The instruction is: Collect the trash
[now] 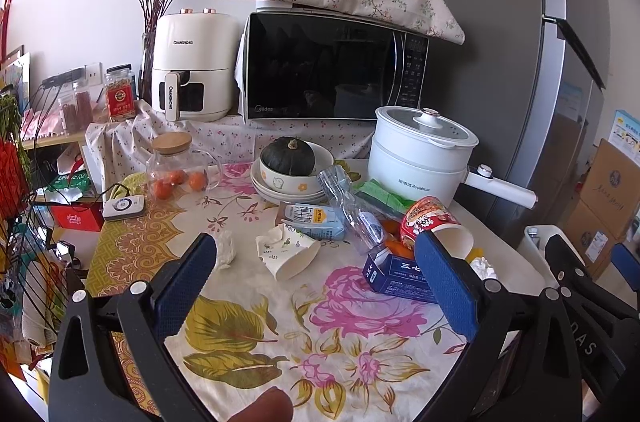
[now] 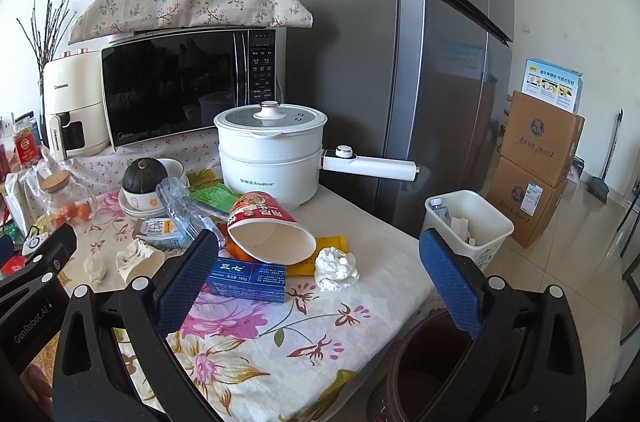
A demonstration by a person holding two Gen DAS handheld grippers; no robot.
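From the left wrist we look forward and slightly down across the flowered tablecloth [image 1: 320, 322], close above its near edge, toward the microwave [image 1: 328, 66] at the back. From the right wrist we stand further right, over the table's corner, taking in the fridge [image 2: 400, 62] and the white bin [image 2: 468, 222] on the floor. Both views share the white pot [image 1: 420, 150] and the litter in the table's middle.

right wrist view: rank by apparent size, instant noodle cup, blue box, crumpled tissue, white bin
1. White bin, though it stands off the table, farther away, so it is likely bigger still.
2. Instant noodle cup.
3. Blue box, partly hidden by a finger, close to the cup.
4. Crumpled tissue.
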